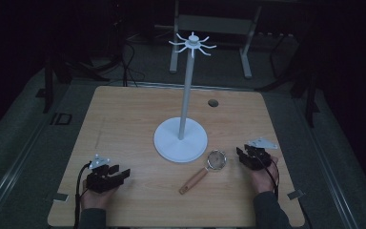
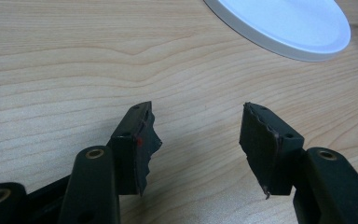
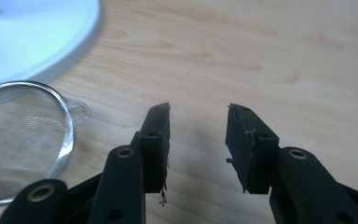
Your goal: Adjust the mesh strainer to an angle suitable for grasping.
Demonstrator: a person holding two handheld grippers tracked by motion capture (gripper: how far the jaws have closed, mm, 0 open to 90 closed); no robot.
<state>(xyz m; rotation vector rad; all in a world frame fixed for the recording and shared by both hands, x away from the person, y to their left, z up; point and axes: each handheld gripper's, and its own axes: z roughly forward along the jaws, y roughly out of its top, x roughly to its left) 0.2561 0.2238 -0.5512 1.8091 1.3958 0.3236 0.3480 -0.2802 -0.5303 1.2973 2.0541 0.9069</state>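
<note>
Both tongs, left (image 1: 122, 175) and right (image 1: 242, 155), rest spread and empty; next, probably, the right tongs pinch the strainer (image 1: 216, 160) at their 9 o'clock.

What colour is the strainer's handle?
Light brown, wood-like; the strainer's handle shows best in the high view.

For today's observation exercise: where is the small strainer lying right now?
In the high view, the strainer lies on the table, front right of the white stand's base, just left of the right gripper.
</note>
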